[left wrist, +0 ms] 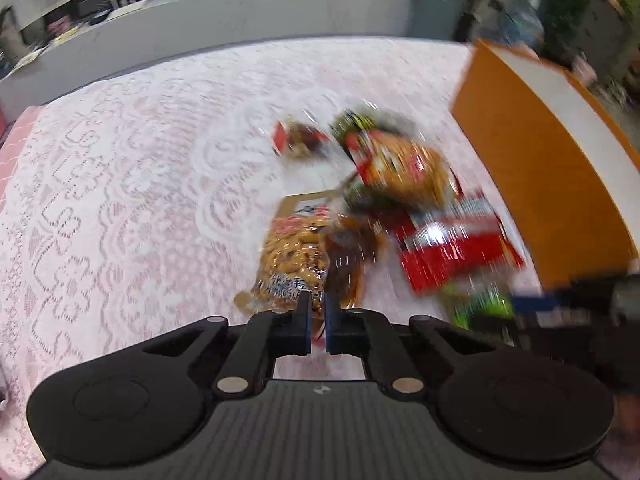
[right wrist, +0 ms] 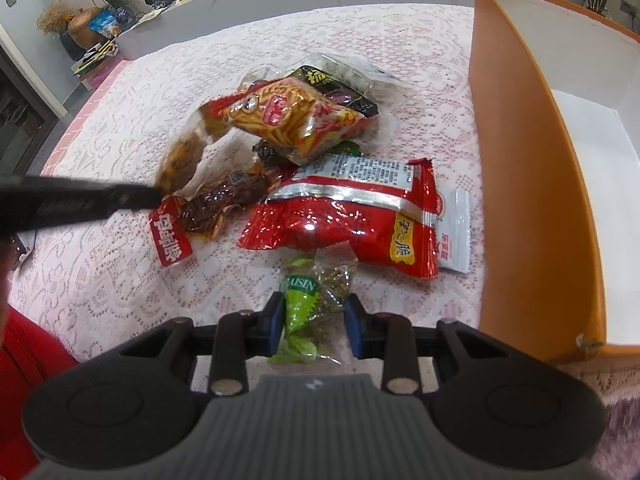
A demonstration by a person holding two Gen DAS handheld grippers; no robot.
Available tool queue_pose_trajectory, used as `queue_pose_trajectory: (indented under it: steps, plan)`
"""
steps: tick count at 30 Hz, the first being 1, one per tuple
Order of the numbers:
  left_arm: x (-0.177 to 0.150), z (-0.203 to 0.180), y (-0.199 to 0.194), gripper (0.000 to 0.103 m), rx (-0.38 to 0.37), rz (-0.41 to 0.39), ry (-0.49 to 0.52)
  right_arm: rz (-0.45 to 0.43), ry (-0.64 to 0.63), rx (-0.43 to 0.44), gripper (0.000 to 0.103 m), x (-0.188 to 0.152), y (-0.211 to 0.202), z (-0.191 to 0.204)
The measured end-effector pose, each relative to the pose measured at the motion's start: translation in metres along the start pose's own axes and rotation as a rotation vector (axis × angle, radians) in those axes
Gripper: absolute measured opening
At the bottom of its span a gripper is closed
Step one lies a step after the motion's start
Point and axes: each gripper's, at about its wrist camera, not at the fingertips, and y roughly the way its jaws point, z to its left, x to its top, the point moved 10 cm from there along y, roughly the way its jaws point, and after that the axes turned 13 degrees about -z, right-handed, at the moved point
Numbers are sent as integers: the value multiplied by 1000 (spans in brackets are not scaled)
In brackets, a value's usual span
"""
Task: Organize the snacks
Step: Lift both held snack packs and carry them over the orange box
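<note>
Blue-padded fingers of the right gripper (right wrist: 314,320) stand spread on either side of the green raisin packet (right wrist: 310,304), which lies on the lace-covered tabletop (right wrist: 120,280); whether they press it I cannot tell. The left gripper (left wrist: 317,322) has its fingers nearly together, with a thin edge of a brown snack bag (left wrist: 348,264) between them. Beyond lie the red snack bag (right wrist: 348,220) and the orange box (right wrist: 532,184).

left gripper (left wrist: 316,322): matte black linkage arms, blue-padded jaws, silver pivot screws, ribbed grey body, two round black discs | right gripper (right wrist: 314,326): same build | red sleeve (right wrist: 24,344) at lower left
</note>
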Motion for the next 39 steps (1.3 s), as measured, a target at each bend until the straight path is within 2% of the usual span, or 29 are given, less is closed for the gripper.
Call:
queue_pose_trajectory:
  steps: [4, 7, 8, 9, 10, 11, 14, 18, 24, 26, 27, 29, 30, 32, 33, 37, 39]
  plan:
    - [-25, -9, -6, 8, -15, 47, 58, 1, 9, 0, 30, 1, 2, -1]
    - [-35, -10, -4, 18, -3, 46, 82, -1, 8, -1, 30, 1, 2, -1]
    - [-37, -11, -2, 31, 2, 42, 105, -2, 6, -3, 30, 1, 2, -1]
    - [-37, -12, -1, 40, 7, 33, 132, -3, 3, -4, 30, 0, 2, 0]
    - [-36, -13, -1, 60, 21, 18, 156, -4, 0, -5, 30, 0, 1, 0]
    - [-34, -15, 0, 74, 39, -6, 187, -5, -2, -5, 30, 0, 1, 0]
    - [-25, -21, 4, 82, 68, -80, 301, -3, 1, -2, 30, 0, 0, 1]
    - [-15, -20, 18, 83, 77, -85, 409, 7, 9, 3, 32, -1, 1, -2]
    - [-16, -13, 40, 82, 44, -17, 406, 15, 21, 9, 34, -1, 4, -2]
    - [-16, -12, 43, 82, 56, -29, 398, 27, 21, 10, 37, -3, 6, -2]
    - [-16, -11, 45, 80, 57, -28, 385, 31, 25, 14, 39, -4, 7, -2]
    - [-14, -6, 46, 65, 63, -36, 345, 39, 29, 16, 39, -6, 8, -3]
    - [-14, -3, 47, 64, 71, -33, 329, 45, 32, 21, 39, -7, 9, -3]
    - [-12, 2, 45, 48, 65, -44, 290, 36, 33, 24, 35, -7, 9, -3]
    - [-10, 4, 43, 48, 67, -54, 274, 35, 33, 27, 33, -7, 8, -3]
    - [-5, 14, 35, 33, 103, -79, 224, 33, 24, 36, 29, -7, 4, -1]
    - [-1, 17, 29, 30, 109, -89, 190, 29, 19, 44, 28, -7, 1, 0]
